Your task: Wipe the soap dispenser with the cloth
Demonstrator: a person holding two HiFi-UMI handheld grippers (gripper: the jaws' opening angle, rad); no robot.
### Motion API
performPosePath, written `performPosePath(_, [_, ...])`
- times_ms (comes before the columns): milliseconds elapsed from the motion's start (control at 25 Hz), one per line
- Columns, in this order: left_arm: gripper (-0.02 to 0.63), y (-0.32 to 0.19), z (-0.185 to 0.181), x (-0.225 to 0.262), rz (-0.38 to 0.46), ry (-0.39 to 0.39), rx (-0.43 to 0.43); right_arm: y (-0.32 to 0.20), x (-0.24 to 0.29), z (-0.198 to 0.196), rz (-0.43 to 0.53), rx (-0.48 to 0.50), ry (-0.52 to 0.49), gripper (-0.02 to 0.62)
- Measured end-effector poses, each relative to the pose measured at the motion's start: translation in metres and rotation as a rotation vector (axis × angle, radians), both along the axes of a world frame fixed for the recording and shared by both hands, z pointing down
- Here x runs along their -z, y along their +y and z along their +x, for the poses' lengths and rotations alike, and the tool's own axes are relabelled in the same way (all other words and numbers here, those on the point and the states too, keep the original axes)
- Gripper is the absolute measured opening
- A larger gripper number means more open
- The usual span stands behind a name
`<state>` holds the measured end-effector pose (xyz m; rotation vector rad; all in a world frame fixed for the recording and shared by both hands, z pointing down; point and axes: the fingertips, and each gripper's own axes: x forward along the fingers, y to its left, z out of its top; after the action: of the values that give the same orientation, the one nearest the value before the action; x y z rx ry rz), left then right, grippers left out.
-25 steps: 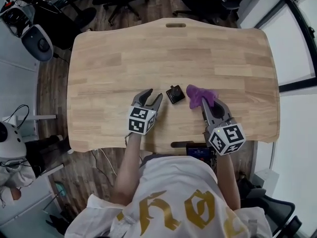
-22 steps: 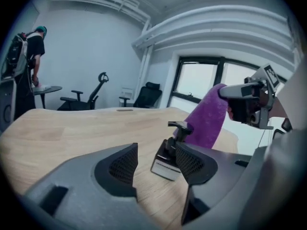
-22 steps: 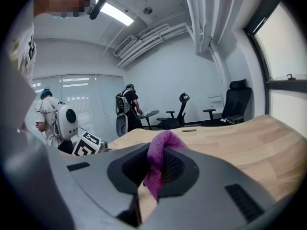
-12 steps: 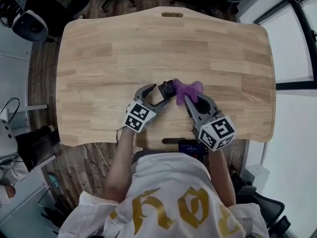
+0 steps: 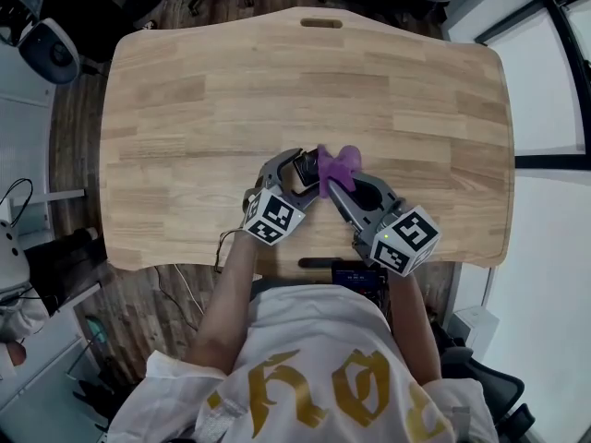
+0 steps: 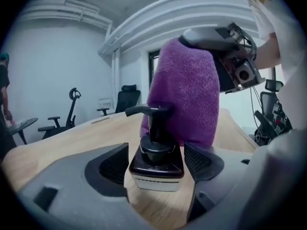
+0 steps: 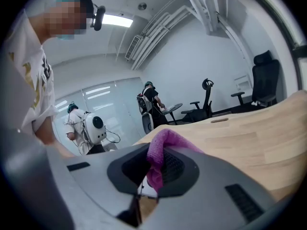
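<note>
We see the left gripper [image 6: 156, 166] with jaws spread, having just been opening. The soap dispenser [image 6: 156, 153] stands upright between them, at the near middle of the table [image 5: 185, 109]. To its right, the right gripper [image 7: 153, 170] is clamped on the purple cloth [image 6: 184, 97], which hangs just beyond the dispenser.

Shirt [image 5: 323, 377]: was white, short-sleeved, with gold lettering.
Left gripper [image 5: 303, 172], right gripper [image 5: 340, 185]: were grey, each with a black-and-white marker cube, ahead of the shirt.
</note>
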<state>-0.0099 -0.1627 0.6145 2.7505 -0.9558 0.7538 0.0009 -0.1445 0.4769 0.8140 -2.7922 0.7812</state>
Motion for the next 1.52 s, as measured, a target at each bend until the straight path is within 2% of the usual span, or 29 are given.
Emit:
performPosePath(120, [0.33, -0.001, 0.001, -0.009, -0.006, -0.018, -0.008, -0.002, 0.0, -0.006, -0.019, 0.024, -0.026, 0.029])
performPosePath(280, [0.33, -0.002, 0.004, -0.018, -0.031, -0.025, -0.009, -0.005, -0.007, -0.013, -0.01, 0.041, 0.002, 0.029])
performPosePath(400, [0.33, -0.002, 0.005, -0.018, -0.026, -0.012, -0.001, -0.004, -0.02, -0.018, -0.012, 0.067, 0.059, 0.029])
performPosePath(560, [0.33, -0.004, 0.004, -0.018, -0.011, 0.011, 0.024, 0.003, -0.054, -0.026, -0.066, 0.12, 0.17, 0.029])
performPosePath(920, [0.33, -0.004, 0.003, -0.018, -0.014, 0.037, 0.028, 0.0, -0.056, -0.028, -0.15, 0.109, 0.082, 0.029])
performPosePath(1280, [0.33, -0.003, 0.003, -0.019, -0.028, 0.051, 0.035, 0.001, -0.056, -0.028, -0.14, 0.102, 0.105, 0.029])
performPosePath(1520, [0.331, -0.003, 0.003, -0.021, 0.054, 0.082, 0.077, 0.003, -0.051, -0.029, -0.14, 0.089, 0.075, 0.029])
